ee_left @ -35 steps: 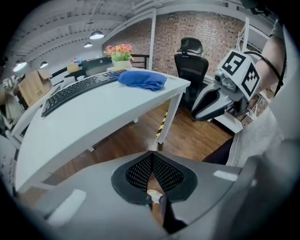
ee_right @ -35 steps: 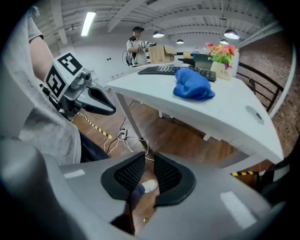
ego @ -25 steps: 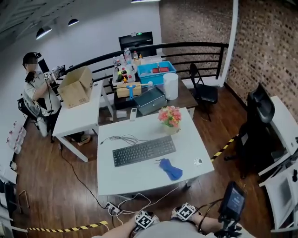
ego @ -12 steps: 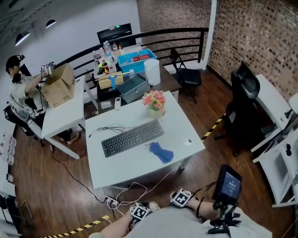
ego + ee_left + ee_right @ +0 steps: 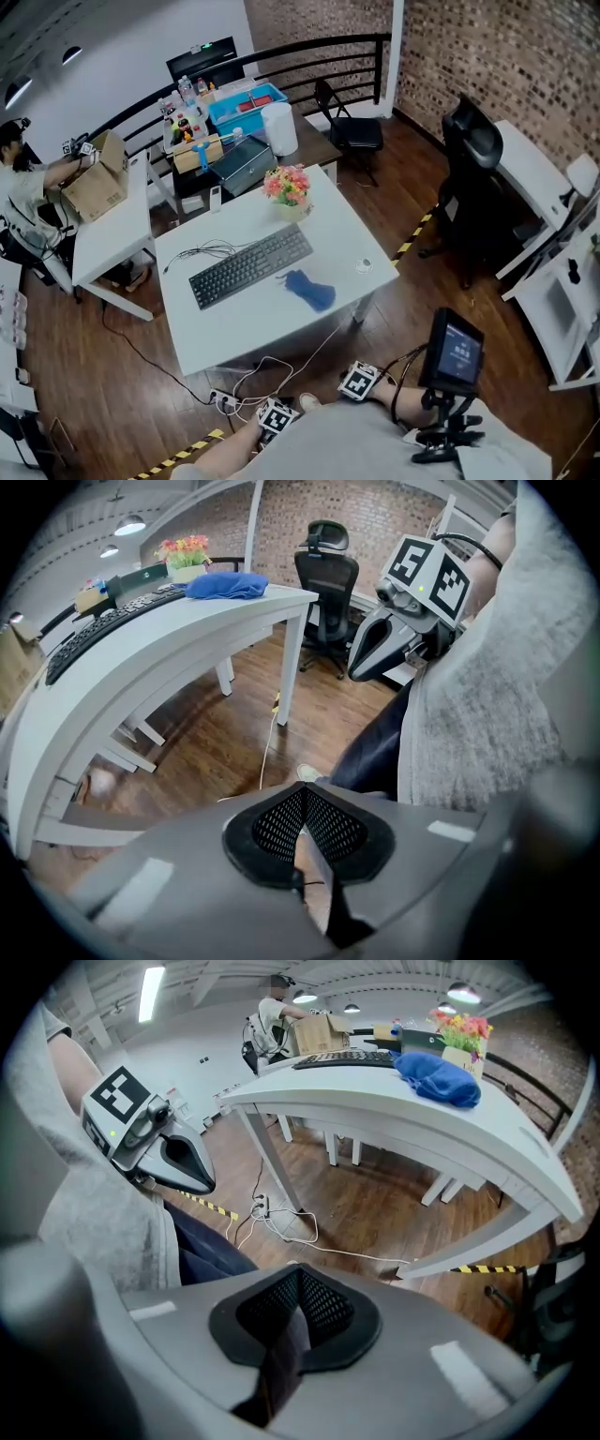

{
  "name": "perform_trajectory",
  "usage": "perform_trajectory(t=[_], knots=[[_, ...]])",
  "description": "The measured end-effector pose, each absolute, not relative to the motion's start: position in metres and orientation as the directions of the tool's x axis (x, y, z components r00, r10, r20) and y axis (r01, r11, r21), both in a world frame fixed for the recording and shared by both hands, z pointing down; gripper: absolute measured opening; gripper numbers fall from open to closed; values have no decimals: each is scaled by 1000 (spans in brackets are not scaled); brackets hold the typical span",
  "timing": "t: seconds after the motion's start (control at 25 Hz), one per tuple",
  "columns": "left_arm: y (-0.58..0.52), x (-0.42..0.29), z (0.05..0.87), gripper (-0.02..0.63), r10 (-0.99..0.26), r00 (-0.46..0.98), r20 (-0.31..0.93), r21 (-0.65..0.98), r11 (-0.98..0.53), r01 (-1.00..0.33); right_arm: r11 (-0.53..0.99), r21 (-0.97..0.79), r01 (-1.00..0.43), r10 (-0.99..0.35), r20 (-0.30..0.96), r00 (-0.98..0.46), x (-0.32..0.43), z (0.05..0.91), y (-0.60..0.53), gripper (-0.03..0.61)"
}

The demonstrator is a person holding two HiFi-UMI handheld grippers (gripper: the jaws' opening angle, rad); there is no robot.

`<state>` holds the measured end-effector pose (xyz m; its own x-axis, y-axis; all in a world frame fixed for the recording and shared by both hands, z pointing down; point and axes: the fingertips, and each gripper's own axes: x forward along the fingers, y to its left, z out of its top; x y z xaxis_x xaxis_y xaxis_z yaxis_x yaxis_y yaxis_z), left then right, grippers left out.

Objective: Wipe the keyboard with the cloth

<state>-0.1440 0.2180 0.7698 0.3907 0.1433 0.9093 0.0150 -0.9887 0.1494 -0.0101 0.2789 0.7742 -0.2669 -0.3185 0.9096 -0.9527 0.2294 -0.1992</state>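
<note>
Table (image 5: pixel 244 323) farther left in head view; keyboard (image 5: pixel 251 265), cloth (image 5: pixel 309 290) likewise

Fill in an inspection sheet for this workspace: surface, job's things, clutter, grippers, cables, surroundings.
Surface: white table on wood floor.
Job's things: keyboard mid-table; blue cloth bunched beside it.
Clutter: flowers at far edge; small round thing near right edge.
Grippers: left gripper and right gripper both shut, empty, near the person's body, off the table.
Cables: keyboard cable loops on table; power strip and cables on floor.
Surroundings: office chair, side table with box, another person beside it.
</note>
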Motion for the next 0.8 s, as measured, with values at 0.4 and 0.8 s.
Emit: perform_trajectory(t=[0.4,0.8], knots=[[213,-125,767,-6,103,413,905,136,-989,-52,232,-202,-952,-338,901,-273,14,774,271,6],[205,-77,757,-6,99,415,904,151,-984,-93,275,-208,-939,-357,884,-300,52,775,260,6]])
